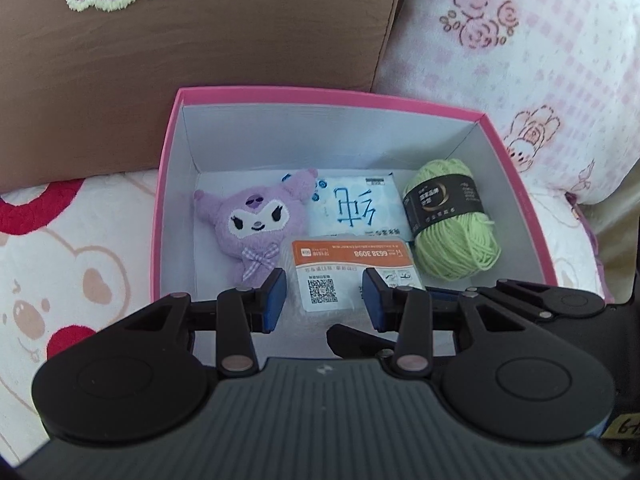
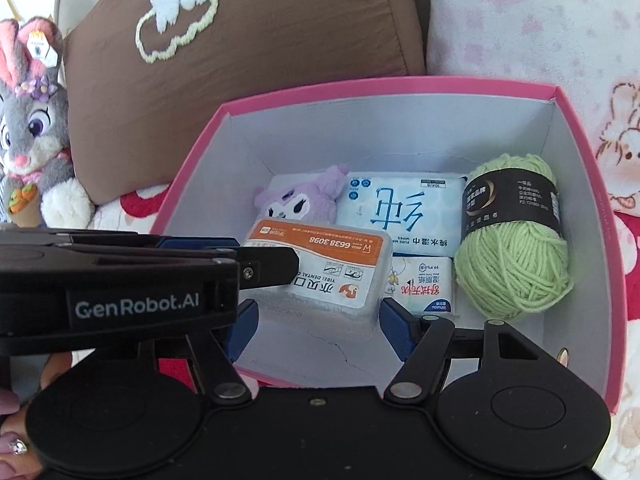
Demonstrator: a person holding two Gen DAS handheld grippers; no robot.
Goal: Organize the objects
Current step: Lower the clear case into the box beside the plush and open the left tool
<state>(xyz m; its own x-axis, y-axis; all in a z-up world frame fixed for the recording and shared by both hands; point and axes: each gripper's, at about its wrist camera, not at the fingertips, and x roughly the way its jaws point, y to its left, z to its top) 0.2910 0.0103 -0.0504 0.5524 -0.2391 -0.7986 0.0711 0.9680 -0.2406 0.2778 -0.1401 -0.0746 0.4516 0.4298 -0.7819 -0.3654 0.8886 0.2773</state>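
five items (image 2: pixel 320 272) in pink box (image 2: pixel 576 160)

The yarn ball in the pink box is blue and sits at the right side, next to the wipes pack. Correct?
Not quite: the yarn ball is light green, not blue, as the right wrist view shows. It does sit at the right side of the pink box, next to the wipes pack.

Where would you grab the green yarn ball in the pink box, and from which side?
Probably from above: the pink box walls block the sides. Pinch the yarn ball across its black paper band, where the strands are bound firm; the loose ends would likely squash or snag.
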